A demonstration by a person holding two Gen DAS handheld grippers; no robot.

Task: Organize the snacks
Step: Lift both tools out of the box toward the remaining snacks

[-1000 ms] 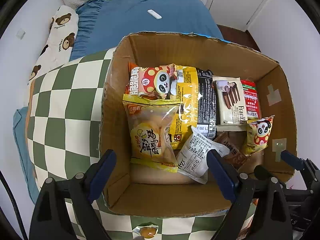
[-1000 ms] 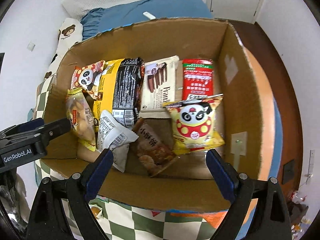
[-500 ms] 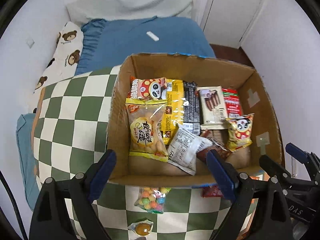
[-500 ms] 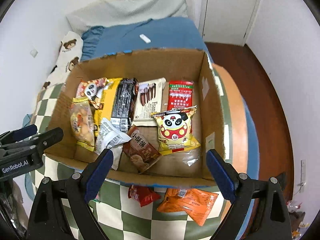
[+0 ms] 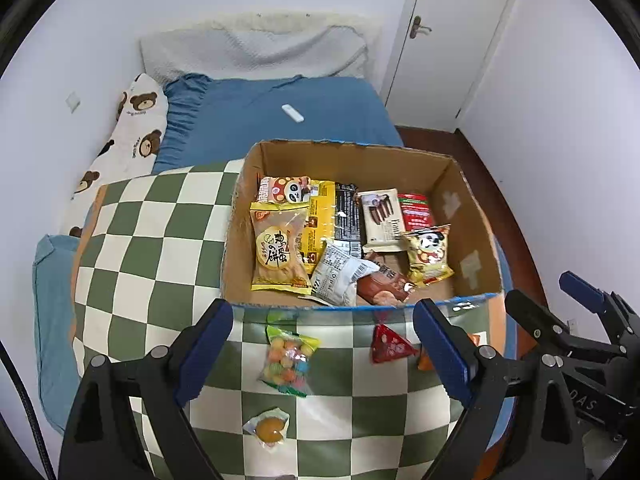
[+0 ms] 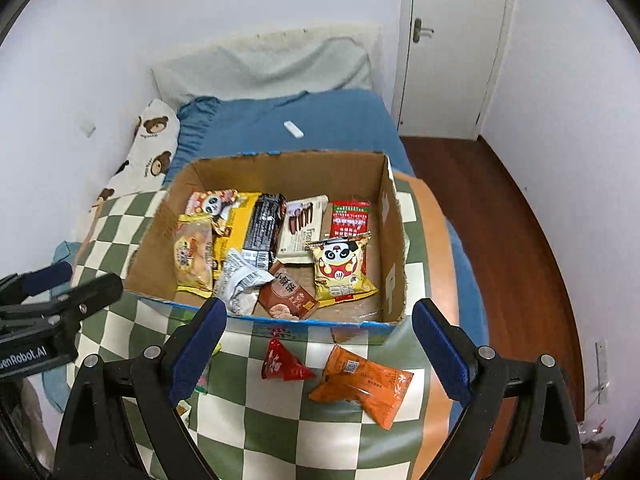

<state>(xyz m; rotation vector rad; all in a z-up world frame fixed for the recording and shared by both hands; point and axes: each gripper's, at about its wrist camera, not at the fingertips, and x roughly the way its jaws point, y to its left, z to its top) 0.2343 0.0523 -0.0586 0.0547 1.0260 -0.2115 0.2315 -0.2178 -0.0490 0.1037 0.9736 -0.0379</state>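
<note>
Cardboard box (image 5: pixel 472 220) stands on the checkered blanket (image 5: pixel 132 248) on the bed, already holding many snack packs. Four snacks lie outside, just before its near wall: a candy bag (image 5: pixel 289 360), a red triangle pack (image 6: pixel 282 365), an orange pack (image 6: pixel 362 384) and a small round sweet (image 5: pixel 269 429). Both the left tongs (image 5: pixel 323 354) and the right tongs (image 6: pixel 318 354) are wide apart and empty. The soft blanket may let a thin pack slip from the tongs, or the tongs may catch cloth with it.

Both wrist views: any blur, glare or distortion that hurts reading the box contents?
Left wrist: sharp, even light; small glare spots on the wrappers in the box; fisheye bends the door. Right wrist: softer, upper bed slightly blurred; packets legible; dark vignette corners in both.
</note>
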